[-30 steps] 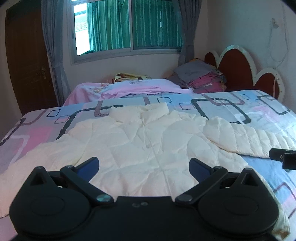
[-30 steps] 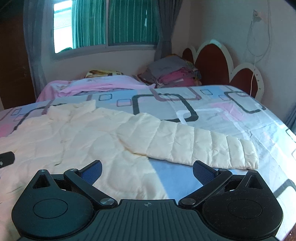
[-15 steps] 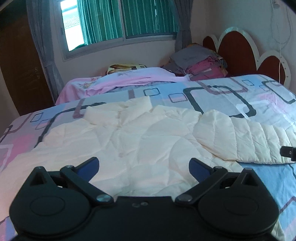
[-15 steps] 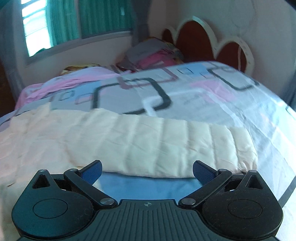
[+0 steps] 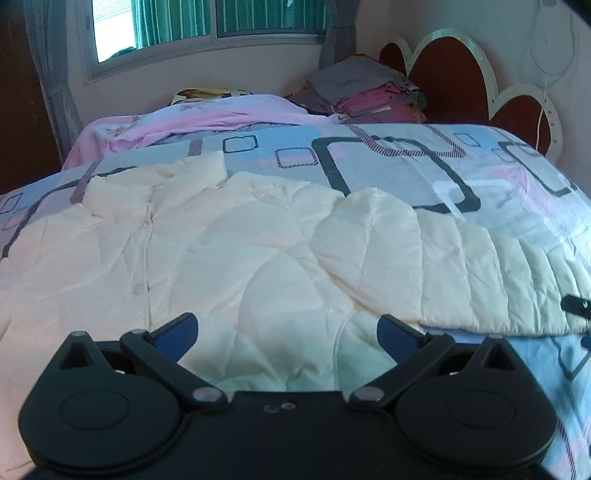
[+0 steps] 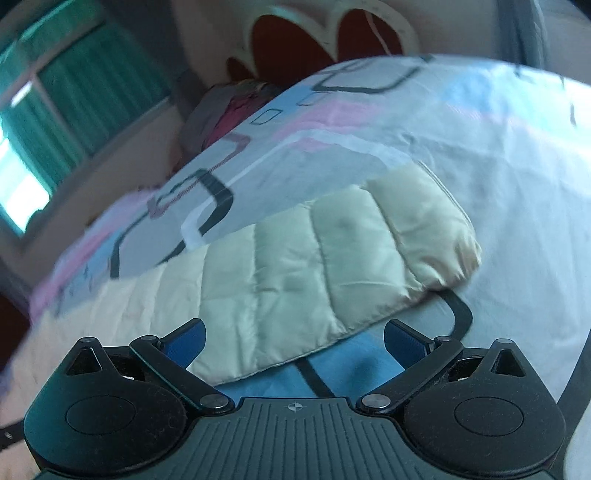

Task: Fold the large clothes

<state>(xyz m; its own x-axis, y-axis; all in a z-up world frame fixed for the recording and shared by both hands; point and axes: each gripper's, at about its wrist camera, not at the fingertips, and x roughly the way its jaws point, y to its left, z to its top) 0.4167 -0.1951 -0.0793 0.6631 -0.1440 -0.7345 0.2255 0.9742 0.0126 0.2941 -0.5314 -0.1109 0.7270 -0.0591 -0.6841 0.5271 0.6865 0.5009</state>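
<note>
Jacket: a cream quilted jacket [image 5: 229,258] lies spread flat on the bed, front up, with its collar [image 5: 155,184] toward the window side and a line of snaps running down the middle.
Sleeve: one sleeve [image 6: 314,266] stretches out sideways over the bedsheet toward the headboard side; its gathered cuff [image 6: 454,254] rests on the sheet.
Bed: the sheet [image 5: 406,162] is patterned in blue, pink and grey with dark rounded squares; it carries the whole jacket.
Left gripper: the left gripper [image 5: 288,328] hangs low over the jacket's body near its lower part, fingers spread wide with nothing between them; whether the blue pads [image 5: 181,328] touch the fabric cannot be told.
Right gripper: the right gripper [image 6: 295,339] is tilted and sits over the lower edge of the sleeve, released, with its fingers wide apart; sleeve fabric and blue sheet show in the gap, nothing is grasped. This view is blurred.
Right gripper in left view: a dark bit of it [image 5: 576,306] shows at the right edge, just beside the sleeve.
Far side: a pink blanket [image 5: 207,122] is bunched along the far edge of the bed, and a stack of folded clothes [image 5: 369,92] sits at the corner by the headboard [image 5: 454,81].
Window: a window with green curtains [image 5: 229,18] is above the far edge.
</note>
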